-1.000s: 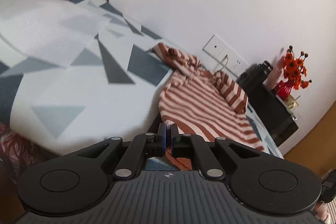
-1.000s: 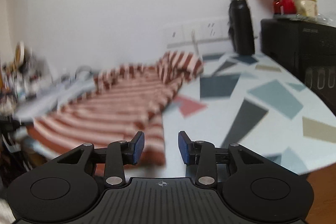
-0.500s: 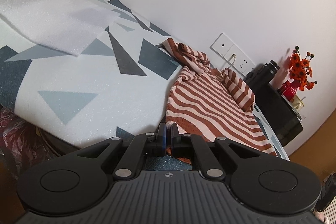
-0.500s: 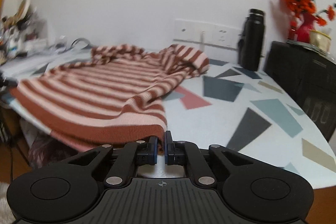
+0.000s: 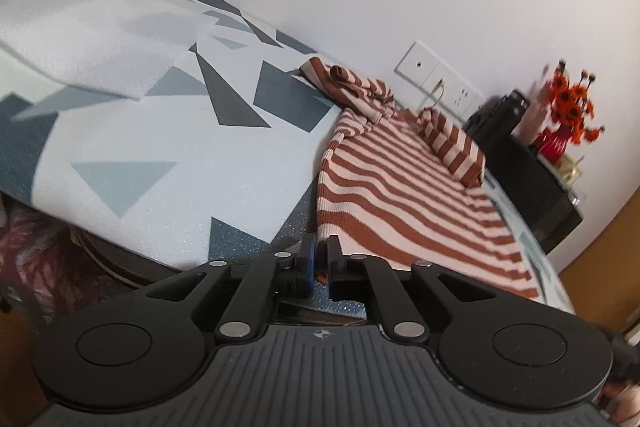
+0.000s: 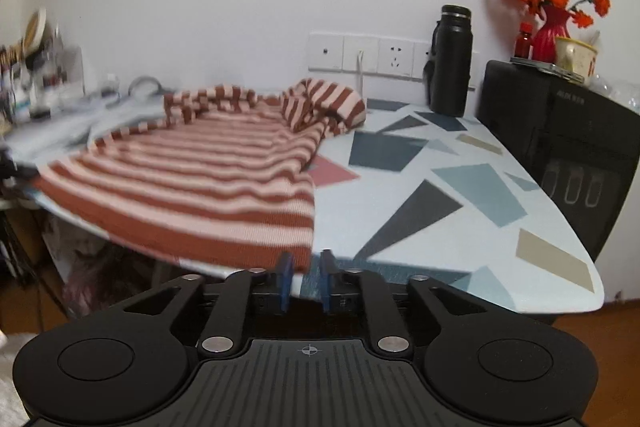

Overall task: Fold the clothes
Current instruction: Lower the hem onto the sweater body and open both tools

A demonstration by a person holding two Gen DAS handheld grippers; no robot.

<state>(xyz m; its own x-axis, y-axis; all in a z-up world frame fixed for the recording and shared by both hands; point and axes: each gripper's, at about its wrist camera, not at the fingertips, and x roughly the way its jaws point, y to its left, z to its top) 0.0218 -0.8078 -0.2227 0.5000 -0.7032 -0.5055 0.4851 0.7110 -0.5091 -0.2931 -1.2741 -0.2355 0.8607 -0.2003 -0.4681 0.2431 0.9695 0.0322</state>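
A brown-and-cream striped sweater (image 5: 404, 187) (image 6: 208, 179) lies spread on the patterned table (image 5: 168, 131) (image 6: 460, 195). Its hem hangs over the near edge and its sleeves are bunched at the wall end. My left gripper (image 5: 321, 263) sits at the hem's left corner. Its jaws are nearly together, with a bit of brown fabric showing between them. My right gripper (image 6: 305, 267) is at the hem's right corner. Its blue pads (image 6: 285, 273) stand a little apart, and the hem corner hangs just at the tips, not pinched.
A black bottle (image 6: 451, 63) stands by the wall sockets (image 6: 360, 57). A black cabinet (image 6: 560, 147) at the table's right end carries a red vase of orange flowers (image 6: 548, 39). A white foam sheet (image 5: 88, 31) and cables lie at the left end.
The right gripper went from open to shut on the hem, and its jaws have now parted slightly. The sweater lies flatter, with its hem over the table edge. The left gripper kept its hold.
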